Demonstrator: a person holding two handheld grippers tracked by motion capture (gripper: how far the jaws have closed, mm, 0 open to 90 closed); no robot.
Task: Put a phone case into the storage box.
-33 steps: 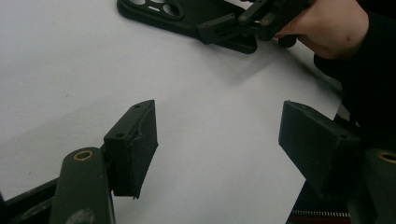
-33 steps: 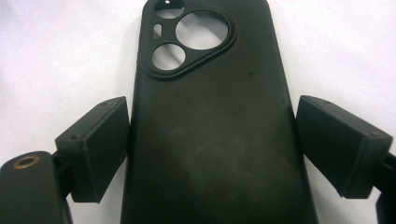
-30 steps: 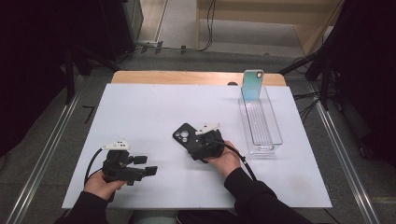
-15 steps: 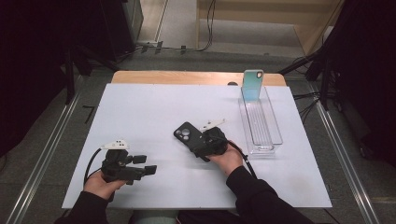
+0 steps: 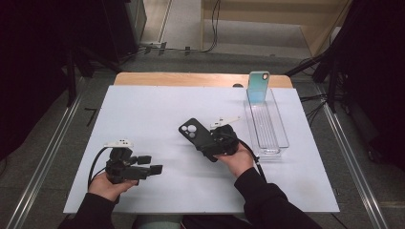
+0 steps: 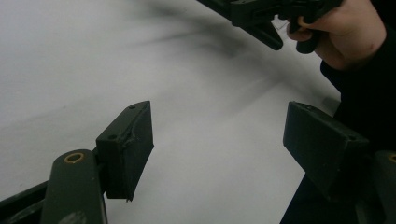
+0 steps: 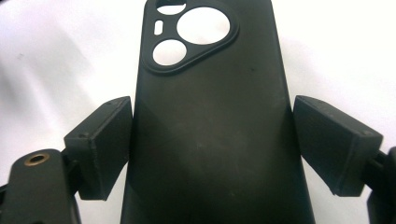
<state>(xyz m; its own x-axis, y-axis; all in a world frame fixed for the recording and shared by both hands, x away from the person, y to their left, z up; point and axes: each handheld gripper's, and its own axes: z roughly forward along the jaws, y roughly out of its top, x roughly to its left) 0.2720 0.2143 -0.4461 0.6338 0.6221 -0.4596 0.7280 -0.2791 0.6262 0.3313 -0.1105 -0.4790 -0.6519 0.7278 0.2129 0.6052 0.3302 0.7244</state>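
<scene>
White tabletop (image 5: 143, 109): clear tray (image 5: 267, 129) along right edge, teal case (image 5: 258, 87) upright at its far end. Right gripper (image 5: 203, 143): clamped across black phone case (image 5: 193, 132), mid-table; advise keeping it level, entering tray lengthwise. Left gripper (image 5: 154, 164): near-left, jaws apart, just widened, empty.

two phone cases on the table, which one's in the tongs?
The black phone case, clamped edge to edge between the right tongs at mid-table. The teal phone case stands upright at the far end of the clear tray, untouched.
</scene>
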